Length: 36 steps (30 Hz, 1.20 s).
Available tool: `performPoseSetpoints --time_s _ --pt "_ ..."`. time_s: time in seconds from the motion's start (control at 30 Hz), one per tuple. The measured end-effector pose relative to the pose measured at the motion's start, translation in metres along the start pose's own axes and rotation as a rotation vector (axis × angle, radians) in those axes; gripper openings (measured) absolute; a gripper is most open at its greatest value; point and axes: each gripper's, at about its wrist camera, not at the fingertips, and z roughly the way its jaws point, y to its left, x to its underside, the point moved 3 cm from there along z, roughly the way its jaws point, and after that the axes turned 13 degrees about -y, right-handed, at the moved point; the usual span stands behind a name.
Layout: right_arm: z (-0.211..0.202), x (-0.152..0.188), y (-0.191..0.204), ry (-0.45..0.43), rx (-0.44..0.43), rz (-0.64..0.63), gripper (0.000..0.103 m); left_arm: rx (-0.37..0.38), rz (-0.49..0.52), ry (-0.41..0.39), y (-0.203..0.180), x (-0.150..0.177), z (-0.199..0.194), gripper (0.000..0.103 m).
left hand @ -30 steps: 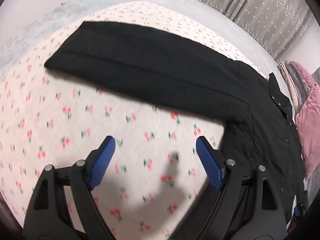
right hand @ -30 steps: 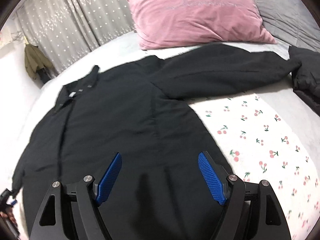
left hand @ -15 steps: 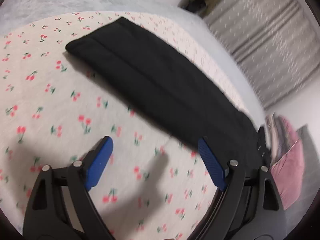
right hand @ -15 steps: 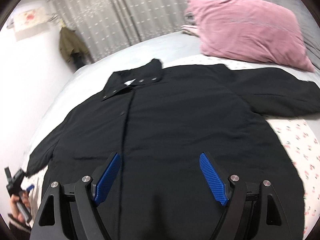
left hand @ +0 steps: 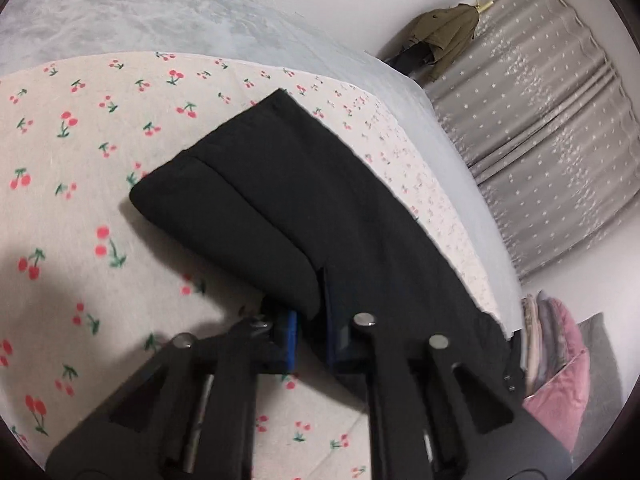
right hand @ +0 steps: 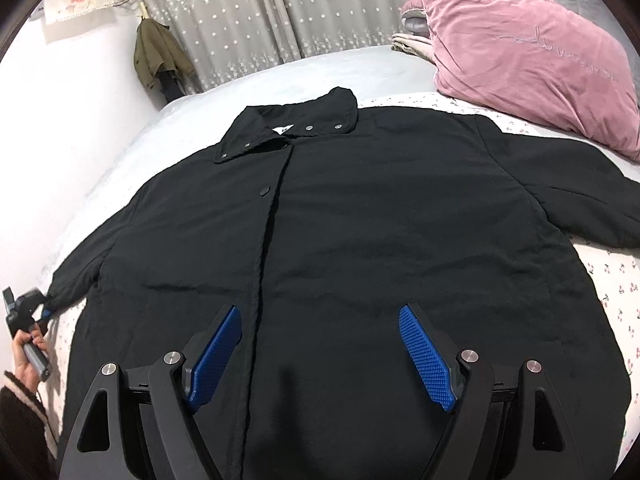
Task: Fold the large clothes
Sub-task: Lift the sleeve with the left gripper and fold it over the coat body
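**Left Sleeve Pinched as Jacket Fold Begins**

On a bed, a black jacket [right hand: 360,240] lies flat and face up on the cherry-print sheet [left hand: 80,152], collar toward the grey curtains [right hand: 248,12], a pink pillow [right hand: 532,56] just beside its far shoulder. My left gripper [left hand: 310,340] is clamped on the lower edge of the left sleeve [left hand: 280,208], near the cuff, its blue pads nearly together around the fabric. My right gripper [right hand: 320,352] hovers over the hem with fingers spread wide, holding nothing. I judge the first sleeve fold is in hand; next I should lift the sleeve and carry it across the chest, keeping the body from shifting.
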Motion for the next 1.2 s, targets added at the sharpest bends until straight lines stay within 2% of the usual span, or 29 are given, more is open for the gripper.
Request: performPoseSetpoints --time_s 0.13,0.3,0.43,0.57,0.73,0.83,0.9,0.97,1.0,1.03,1.1,1.17,1.2 --pt "0.000 -0.002 -0.004 -0.005 -0.008 0.030 0.083 0.063 0.096 -0.091 -0.041 -0.013 -0.030 0.007" --pt "-0.002 -0.003 -0.008 -0.008 -0.013 0.065 0.083 0.205 0.220 -0.160 -0.117 -0.018 -0.071 0.007" --pt "-0.005 -0.004 -0.007 -0.013 -0.013 0.066 0.083 0.340 0.319 -0.179 -0.179 -0.006 -0.104 0.006" --pt "-0.008 -0.007 -0.009 -0.027 -0.014 0.077 0.083 0.470 0.394 -0.156 -0.233 0.021 -0.131 0.006" --pt "-0.008 -0.009 -0.012 -0.030 -0.019 0.084 0.083 0.588 0.480 -0.056 -0.283 0.073 -0.147 0.006" --pt "-0.007 -0.009 -0.011 -0.027 -0.017 0.080 0.083 0.620 0.547 -0.009 -0.302 0.110 -0.151 0.006" --pt "-0.007 -0.008 -0.012 -0.025 -0.017 0.080 0.083 0.648 0.584 0.044 -0.309 0.136 -0.150 0.007" --pt "-0.007 -0.008 -0.012 -0.022 -0.017 0.080 0.083 0.691 0.642 0.131 -0.315 0.172 -0.148 0.007" --pt "-0.006 -0.008 -0.012 -0.021 -0.017 0.079 0.083 0.713 0.681 0.191 -0.316 0.188 -0.146 0.009" --pt "-0.006 -0.008 -0.012 -0.020 -0.019 0.079 0.083 0.742 0.763 0.314 -0.316 0.217 -0.141 0.018" --pt "-0.006 -0.008 -0.012 -0.018 -0.025 0.079 0.083 0.713 0.940 0.450 -0.310 0.257 -0.134 0.021" --pt "-0.005 -0.008 -0.012 -0.016 -0.038 0.083 0.083 0.674 1.064 0.443 -0.301 0.271 -0.134 0.027" --pt "-0.005 -0.008 -0.013 -0.016 -0.047 0.087 0.083 0.663 1.094 0.421 -0.296 0.271 -0.134 0.039"
